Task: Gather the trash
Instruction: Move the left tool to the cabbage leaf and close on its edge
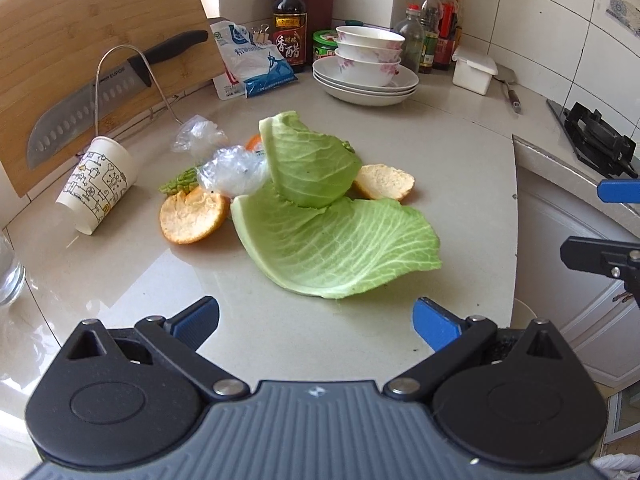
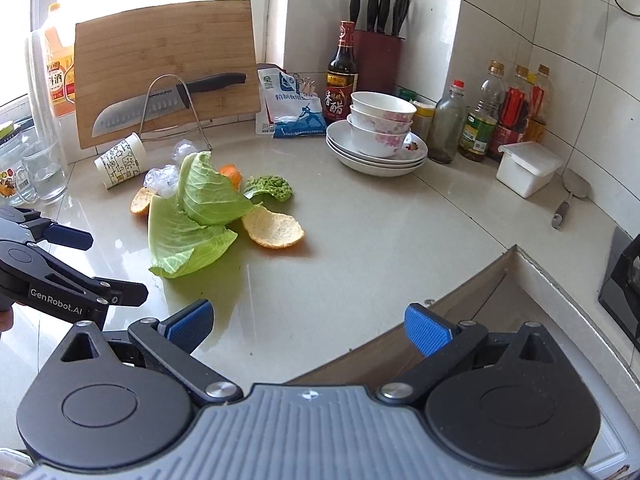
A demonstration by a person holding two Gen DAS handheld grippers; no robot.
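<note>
Left gripper (image 1: pixel 316 322) spread wide, cabbage leaf (image 1: pixel 340 248) just ahead at twelve o'clock; right gripper (image 2: pixel 308 326) wide too, leaf at ten o'clock.

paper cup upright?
No, the paper cup lies tipped on its side on the counter, its open mouth facing the cutting board.

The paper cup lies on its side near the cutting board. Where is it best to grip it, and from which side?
Probably grip the paper cup across its open rim, which faces the left gripper, one finger inside and one outside. Its tipped pose leaves the mouth free, and the thin wall gives the open jaws something narrow to pinch.
</note>
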